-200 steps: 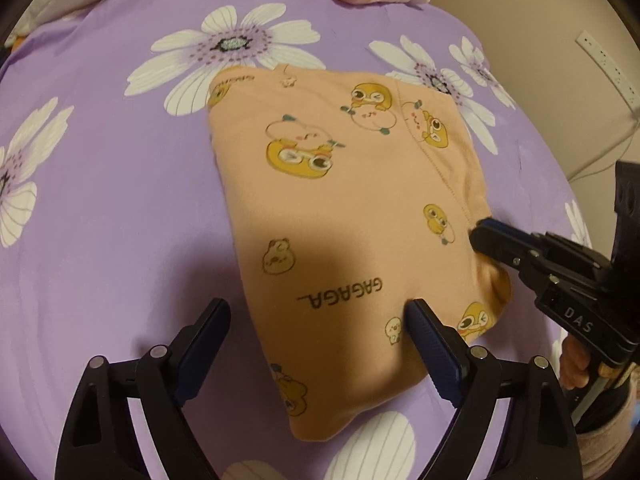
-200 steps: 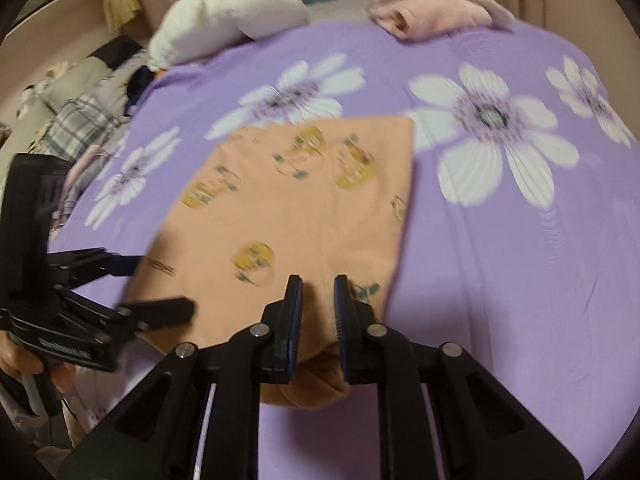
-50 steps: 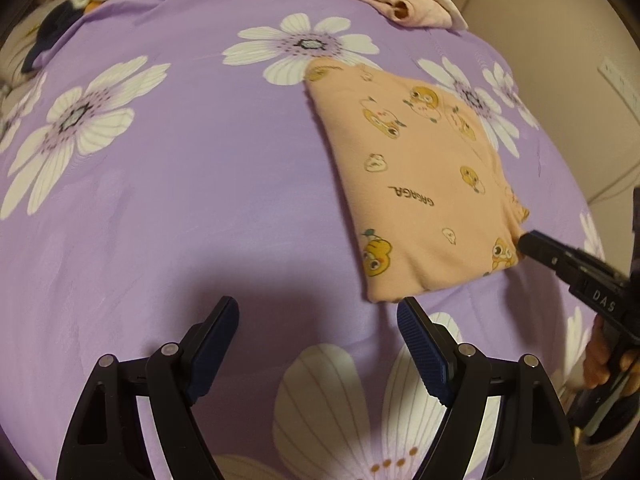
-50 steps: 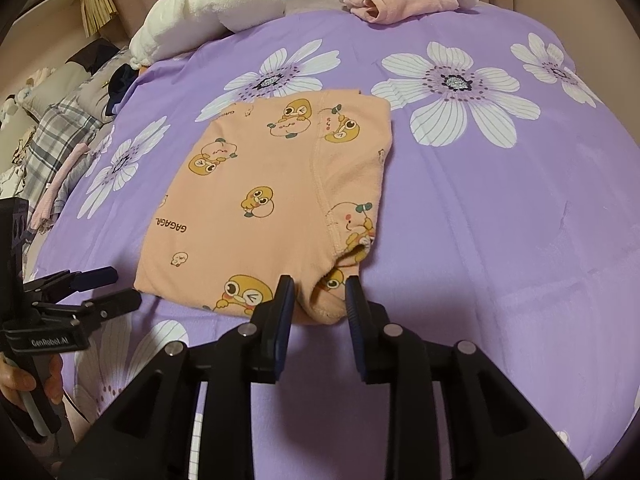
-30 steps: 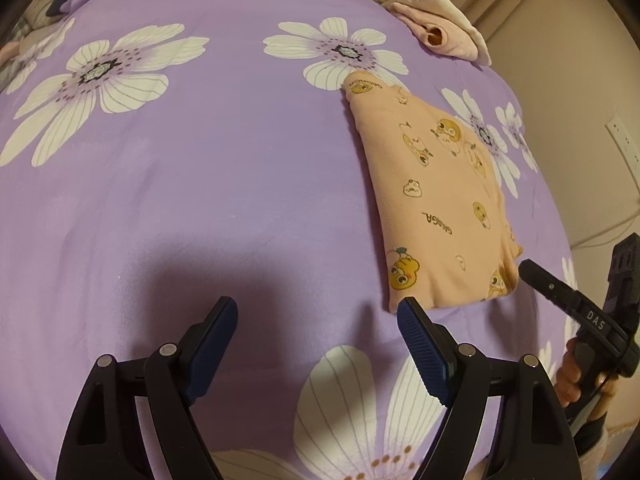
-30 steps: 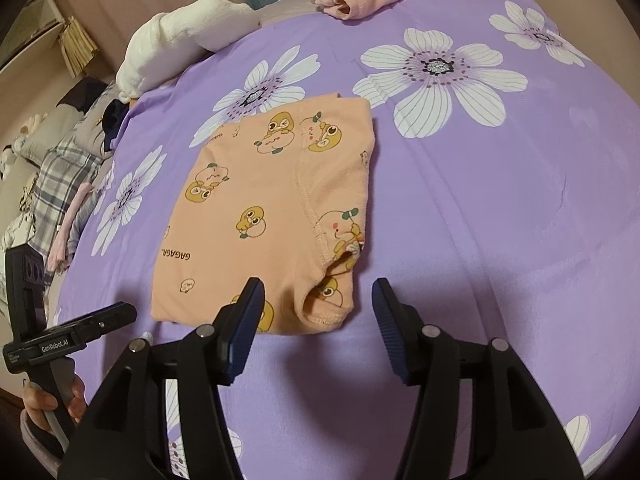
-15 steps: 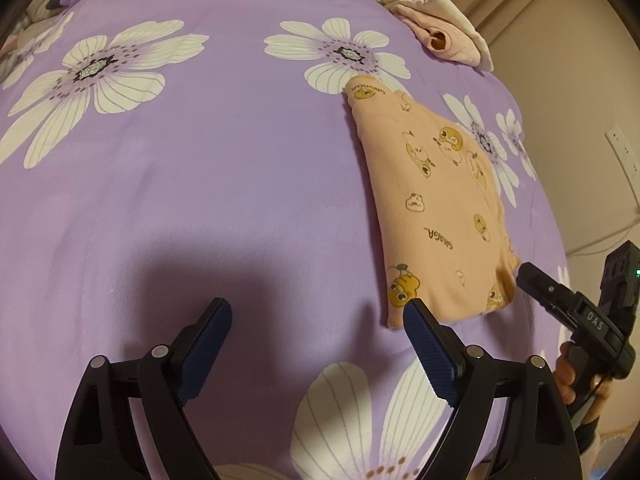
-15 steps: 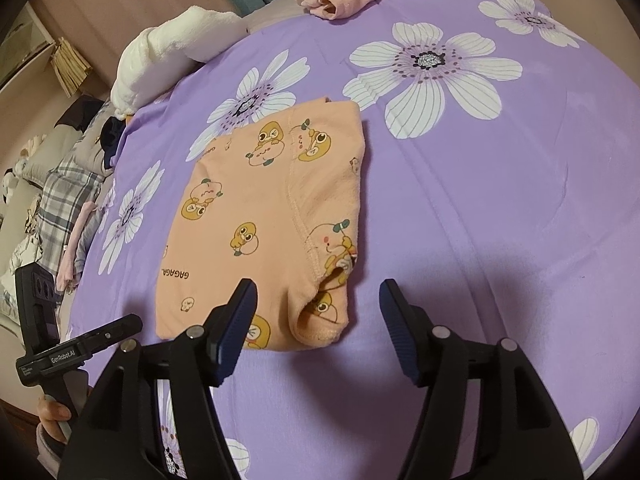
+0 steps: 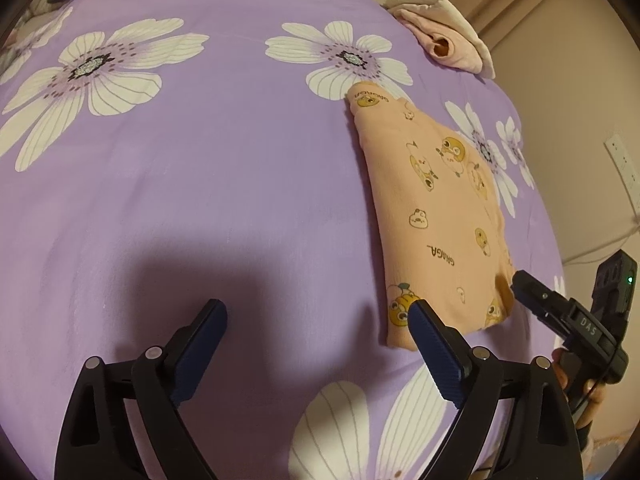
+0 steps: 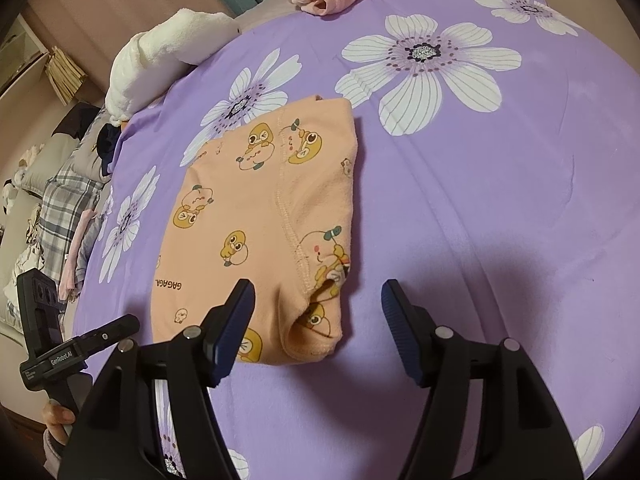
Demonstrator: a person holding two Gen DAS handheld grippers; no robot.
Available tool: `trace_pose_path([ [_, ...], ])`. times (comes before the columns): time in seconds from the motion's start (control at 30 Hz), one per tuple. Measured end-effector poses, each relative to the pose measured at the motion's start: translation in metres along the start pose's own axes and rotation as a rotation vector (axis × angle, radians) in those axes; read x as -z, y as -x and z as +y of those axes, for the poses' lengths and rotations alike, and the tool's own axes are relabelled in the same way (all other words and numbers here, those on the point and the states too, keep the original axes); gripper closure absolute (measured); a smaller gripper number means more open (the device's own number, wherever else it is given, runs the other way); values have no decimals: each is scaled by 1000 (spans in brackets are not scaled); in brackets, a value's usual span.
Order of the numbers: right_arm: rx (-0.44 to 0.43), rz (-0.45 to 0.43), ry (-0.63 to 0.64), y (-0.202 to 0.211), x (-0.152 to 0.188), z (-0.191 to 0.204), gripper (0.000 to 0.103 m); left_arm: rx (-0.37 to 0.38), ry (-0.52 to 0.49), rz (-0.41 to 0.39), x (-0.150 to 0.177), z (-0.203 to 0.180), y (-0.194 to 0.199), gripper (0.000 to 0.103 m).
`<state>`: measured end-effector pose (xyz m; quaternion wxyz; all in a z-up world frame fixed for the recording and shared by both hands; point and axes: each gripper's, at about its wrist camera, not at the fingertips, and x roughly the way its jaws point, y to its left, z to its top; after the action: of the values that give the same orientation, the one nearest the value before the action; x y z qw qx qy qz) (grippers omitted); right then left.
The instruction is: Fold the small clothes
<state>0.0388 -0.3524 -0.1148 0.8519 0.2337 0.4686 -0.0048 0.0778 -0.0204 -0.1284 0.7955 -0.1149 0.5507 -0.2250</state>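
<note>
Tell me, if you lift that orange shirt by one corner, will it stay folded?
Probably not. The orange shirt looks soft and thin, lying limp on the purple sheet, so it would likely droop and unfold. It seems light too, and its fuzzy cloth shouldn't slip much.

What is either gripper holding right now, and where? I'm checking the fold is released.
Nothing: left gripper and right gripper are open, the folded orange garment lying free.
</note>
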Motion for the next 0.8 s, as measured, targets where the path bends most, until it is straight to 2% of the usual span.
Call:
trace_pose_path([
  [0.8, -24, 9, -6, -17, -18, -2, 36, 24, -28, 4, -20, -15, -18, 11],
])
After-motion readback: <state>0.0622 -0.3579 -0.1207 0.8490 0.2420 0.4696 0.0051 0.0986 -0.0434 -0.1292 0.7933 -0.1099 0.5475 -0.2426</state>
